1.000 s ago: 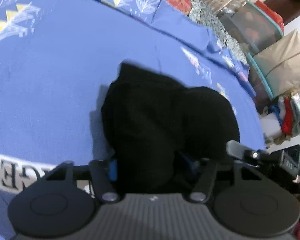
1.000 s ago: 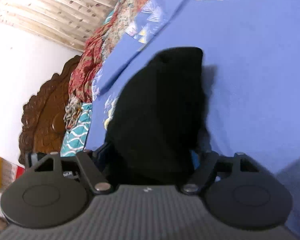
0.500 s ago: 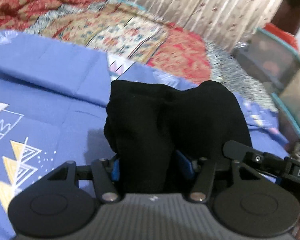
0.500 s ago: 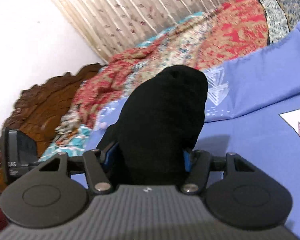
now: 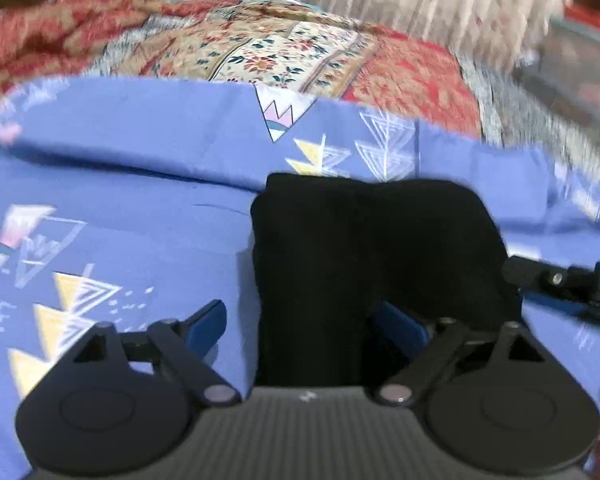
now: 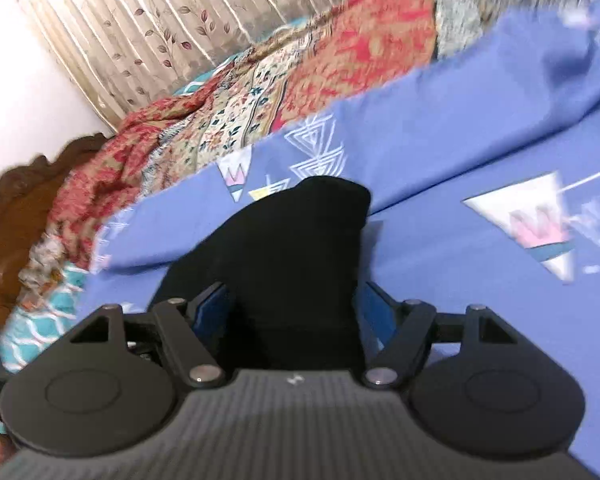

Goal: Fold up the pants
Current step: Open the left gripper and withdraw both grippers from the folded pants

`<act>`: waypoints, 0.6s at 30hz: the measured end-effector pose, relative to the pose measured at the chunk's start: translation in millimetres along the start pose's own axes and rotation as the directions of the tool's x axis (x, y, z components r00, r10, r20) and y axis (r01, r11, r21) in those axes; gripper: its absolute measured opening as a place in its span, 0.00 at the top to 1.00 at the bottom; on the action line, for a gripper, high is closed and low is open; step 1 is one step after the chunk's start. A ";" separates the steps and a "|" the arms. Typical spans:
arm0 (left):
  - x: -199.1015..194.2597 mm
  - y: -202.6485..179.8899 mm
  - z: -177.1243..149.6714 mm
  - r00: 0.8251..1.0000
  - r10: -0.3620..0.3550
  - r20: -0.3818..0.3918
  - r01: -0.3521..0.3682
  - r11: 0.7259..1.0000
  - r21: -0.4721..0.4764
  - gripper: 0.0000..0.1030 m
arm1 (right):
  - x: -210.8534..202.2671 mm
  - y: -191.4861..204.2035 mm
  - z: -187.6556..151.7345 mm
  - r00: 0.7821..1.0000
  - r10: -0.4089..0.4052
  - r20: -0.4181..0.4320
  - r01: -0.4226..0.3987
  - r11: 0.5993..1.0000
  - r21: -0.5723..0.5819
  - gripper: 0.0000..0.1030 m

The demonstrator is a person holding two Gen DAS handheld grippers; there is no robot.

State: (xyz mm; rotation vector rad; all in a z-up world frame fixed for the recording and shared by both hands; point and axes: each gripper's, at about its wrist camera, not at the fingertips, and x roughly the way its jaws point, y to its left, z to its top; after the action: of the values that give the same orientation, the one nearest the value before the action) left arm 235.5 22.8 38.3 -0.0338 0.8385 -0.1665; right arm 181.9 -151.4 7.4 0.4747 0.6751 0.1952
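The black pants [image 5: 364,248] lie bunched on the blue patterned bedsheet [image 5: 120,208]. In the left wrist view my left gripper [image 5: 304,324] has its jaws spread wide, with the cloth lying between the blue pads [image 5: 204,322] and loose from the left one. In the right wrist view the pants [image 6: 296,256] rise as a dark fold between the fingers of my right gripper [image 6: 292,312], whose pads [image 6: 208,312] stand apart on either side of the cloth. Part of the other gripper [image 5: 564,284] shows at the right edge of the left wrist view.
A red and cream floral quilt [image 5: 284,56] is heaped along the far side of the bed, in front of pleated curtains [image 6: 148,20]. A carved wooden headboard [image 6: 16,204] stands at the left in the right wrist view. A dark bin [image 5: 580,80] sits at the far right.
Both grippers have swung up from looking down at the sheet to looking along the bed. The left jaws have opened wide; the right jaws have opened somewhat. The pants have settled lower.
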 end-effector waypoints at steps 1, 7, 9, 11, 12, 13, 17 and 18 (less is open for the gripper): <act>-1.1 -10.6 -6.1 0.998 0.049 -0.028 -0.047 0.997 0.064 0.16 | -3.8 6.3 -8.4 0.999 -0.022 -0.024 0.021 0.999 -0.038 0.27; -42.7 -34.3 -35.9 0.992 0.128 -0.009 -0.123 0.970 0.207 0.19 | -25.4 41.9 -72.4 0.967 -0.241 -0.084 0.194 0.909 -0.369 0.28; -72.3 -31.6 -41.5 0.994 0.106 0.027 -0.109 0.977 0.185 0.19 | -60.8 45.6 -79.7 0.985 -0.165 -0.047 0.141 0.933 -0.330 0.27; -100.4 -31.3 -53.6 0.993 0.104 0.064 -0.114 0.976 0.185 0.17 | -94.5 51.4 -88.8 0.991 -0.130 -0.008 0.121 0.943 -0.309 0.27; -110.8 -31.8 -57.9 0.992 0.100 0.074 -0.112 0.977 0.184 0.16 | -109.0 53.4 -93.5 0.992 -0.124 0.010 0.121 0.947 -0.297 0.27; -120.8 -32.7 -64.3 0.992 0.096 0.080 -0.110 0.978 0.180 0.15 | -126.1 53.4 -100.3 0.993 -0.116 0.018 0.117 0.954 -0.278 0.27; -154.1 -39.1 -98.9 0.993 0.090 0.076 -0.100 0.985 0.139 0.13 | -162.6 53.7 -124.6 0.988 -0.155 0.019 0.156 0.968 -0.196 0.23; -159.2 -39.5 -106.5 0.993 0.096 0.072 -0.104 0.986 0.128 0.13 | -164.1 55.3 -129.0 0.985 -0.169 0.018 0.170 0.970 -0.174 0.21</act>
State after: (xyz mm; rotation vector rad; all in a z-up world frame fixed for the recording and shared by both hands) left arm 46.7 13.2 88.2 0.1261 0.7605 -0.1253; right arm -27.9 -109.8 37.2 0.2469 0.6850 0.0909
